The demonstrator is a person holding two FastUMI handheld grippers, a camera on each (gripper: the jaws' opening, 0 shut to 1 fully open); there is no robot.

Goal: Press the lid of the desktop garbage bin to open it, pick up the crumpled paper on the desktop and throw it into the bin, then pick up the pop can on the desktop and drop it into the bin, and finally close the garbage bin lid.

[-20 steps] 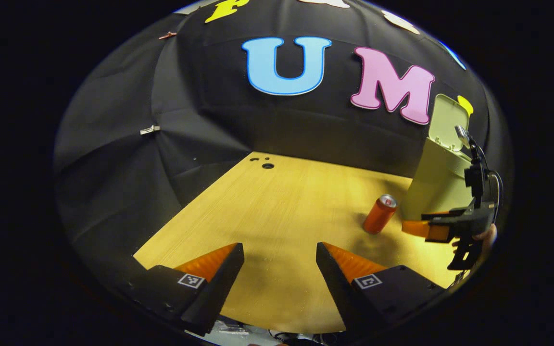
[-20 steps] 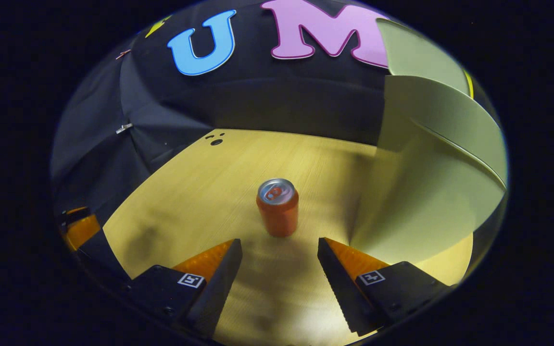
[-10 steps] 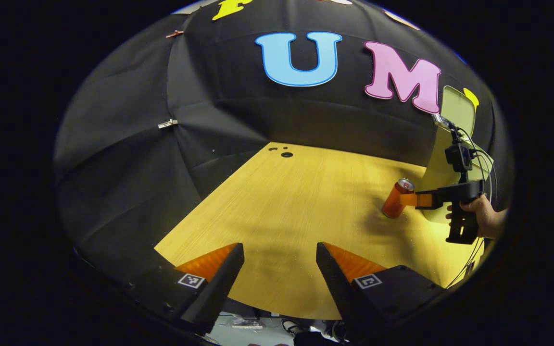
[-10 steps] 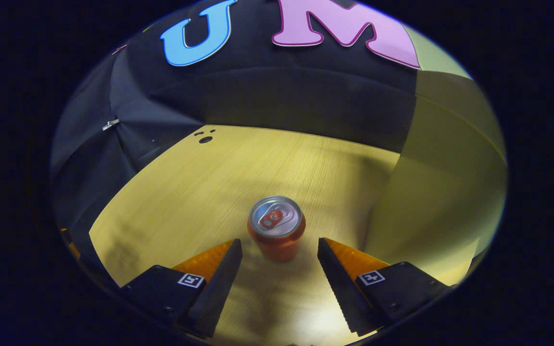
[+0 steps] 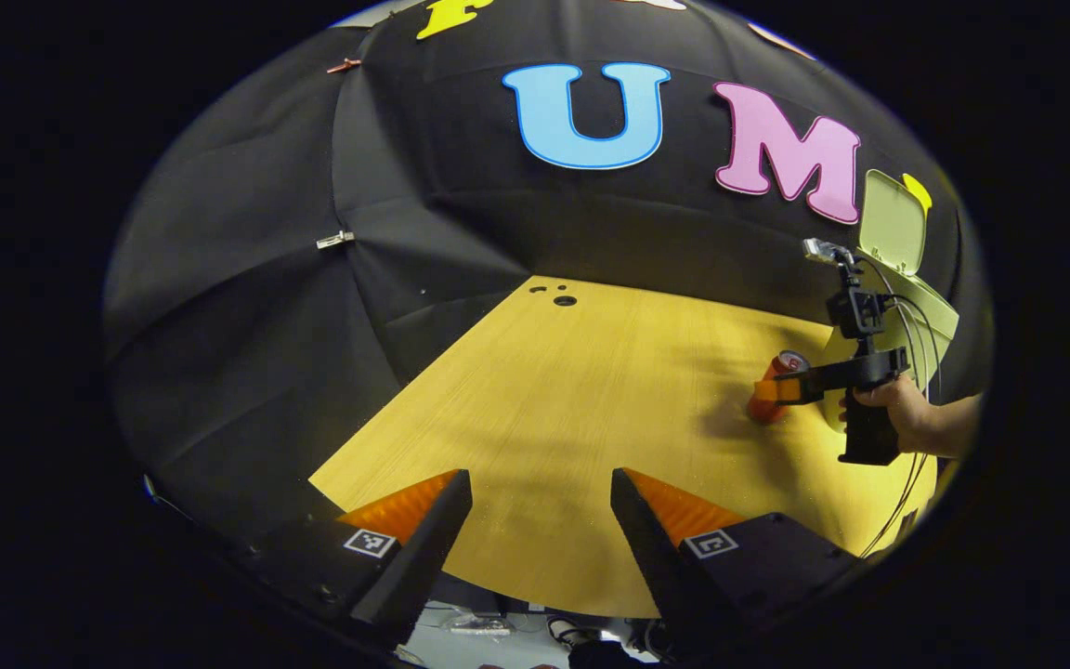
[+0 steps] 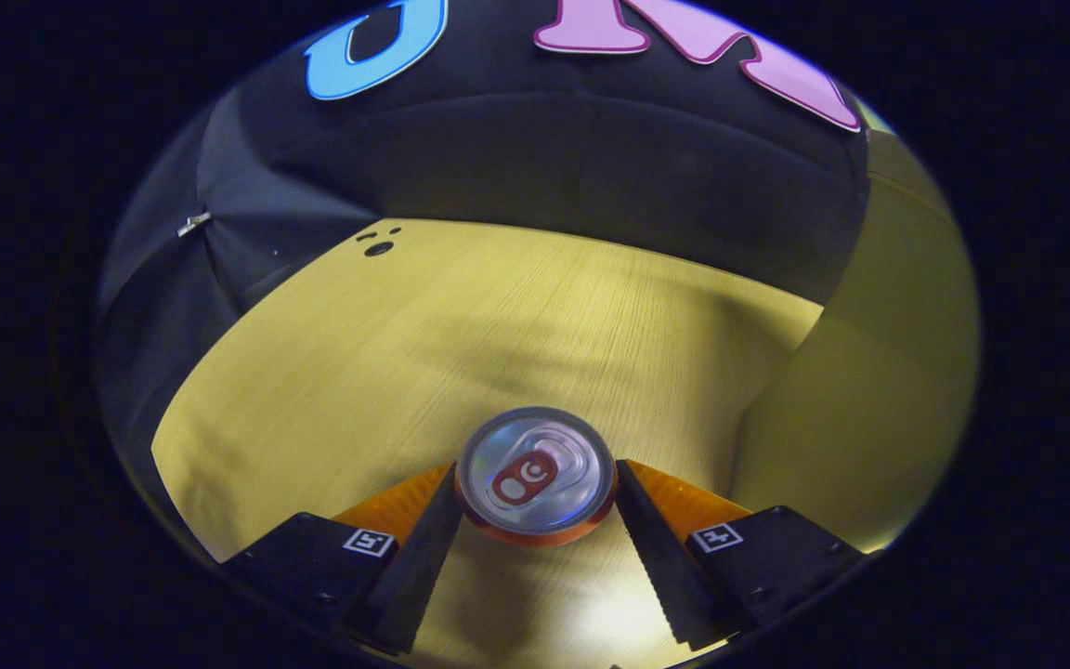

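One pop can (image 6: 535, 483) upright on bench (image 6: 386, 372) between parted right gripper (image 6: 535, 520) jaws, beside one lid-up bin (image 5: 906, 307), contents hidden; left gripper (image 5: 540, 520) jaws apart.

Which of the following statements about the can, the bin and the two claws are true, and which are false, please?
1. The pop can stands upright between the right claw's fingers. True.
2. The garbage bin has its lid shut. False: the lid stands raised, leaving the bin open.
3. The left claw holds crumpled paper. False: its fingers are apart with nothing between them.
4. A hand grips the right claw's handle. True.
5. The can lies on its side on the desktop. False: it stands upright, top facing up.
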